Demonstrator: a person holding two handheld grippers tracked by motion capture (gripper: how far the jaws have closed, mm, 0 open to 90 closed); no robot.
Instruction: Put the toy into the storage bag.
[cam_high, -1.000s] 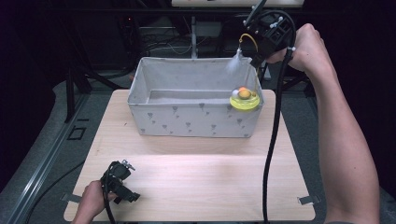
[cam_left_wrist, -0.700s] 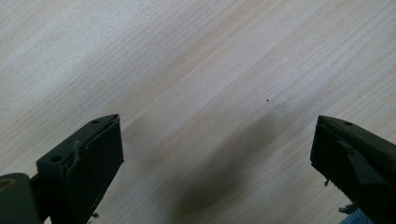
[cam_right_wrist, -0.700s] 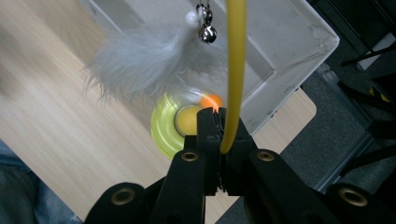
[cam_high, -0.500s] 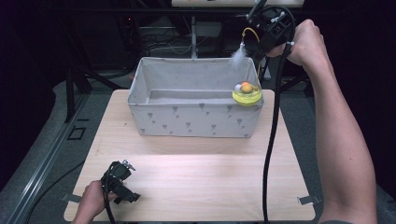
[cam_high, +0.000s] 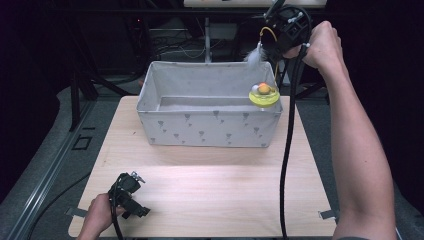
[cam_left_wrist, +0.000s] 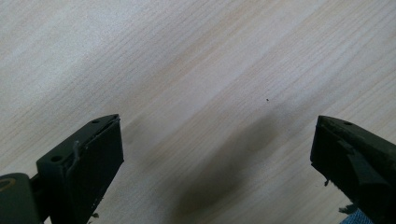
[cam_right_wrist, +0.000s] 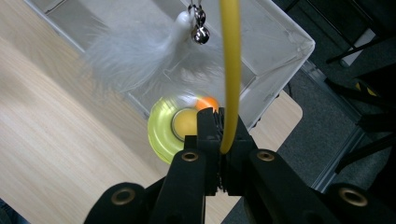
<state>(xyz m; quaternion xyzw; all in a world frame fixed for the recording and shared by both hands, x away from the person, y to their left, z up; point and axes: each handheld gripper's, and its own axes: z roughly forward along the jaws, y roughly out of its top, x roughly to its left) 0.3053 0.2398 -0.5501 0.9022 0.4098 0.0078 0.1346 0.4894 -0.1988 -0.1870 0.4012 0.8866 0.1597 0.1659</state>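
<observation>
The right tool (cam_right_wrist: 218, 140), clamped on the yellow wand (cam_right_wrist: 230, 70), hung the cat toy (cam_high: 264, 94) over the bin's (cam_high: 210, 131) right end; the left tool (cam_left_wrist: 215, 154) gaped wide.

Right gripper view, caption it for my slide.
Right gripper clamps a yellow wand dangling a white feather.

The cat toy I hold hangs in the air over the grey fabric bin's (cam_high: 210, 127) far right corner: a thin yellow wand (cam_right_wrist: 230, 70) curving up, a white feather (cam_right_wrist: 135, 51) and small silver bell (cam_right_wrist: 201, 33) at its tip, and a yellow-green disc (cam_high: 264, 96) with orange ball below.
</observation>
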